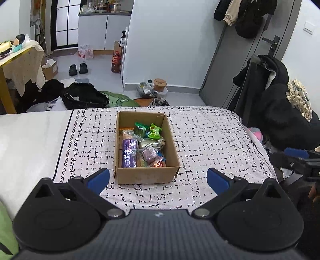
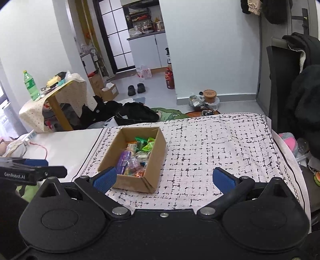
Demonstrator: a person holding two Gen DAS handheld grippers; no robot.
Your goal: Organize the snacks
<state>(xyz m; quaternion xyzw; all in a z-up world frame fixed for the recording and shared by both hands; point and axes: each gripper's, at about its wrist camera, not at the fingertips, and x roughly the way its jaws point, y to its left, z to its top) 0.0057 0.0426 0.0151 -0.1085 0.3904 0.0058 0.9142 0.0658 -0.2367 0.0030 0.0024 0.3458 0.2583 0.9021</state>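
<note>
Both grippers spread wide, empty: left gripper (image 1: 158,181) just behind snack-filled cardboard box (image 1: 147,177); right gripper (image 2: 164,180) right of it.

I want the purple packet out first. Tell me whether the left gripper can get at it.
Probably yes: the left gripper is open and empty before the open-topped cardboard box, and the purple foil packet lies uncovered on top.

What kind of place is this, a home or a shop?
Most likely a small lived-in flat. The cardboard box of snacks sits on a patterned cloth that seems to cover a bed, coats hang by the door, and slippers lie near a kitchen counter.
</note>
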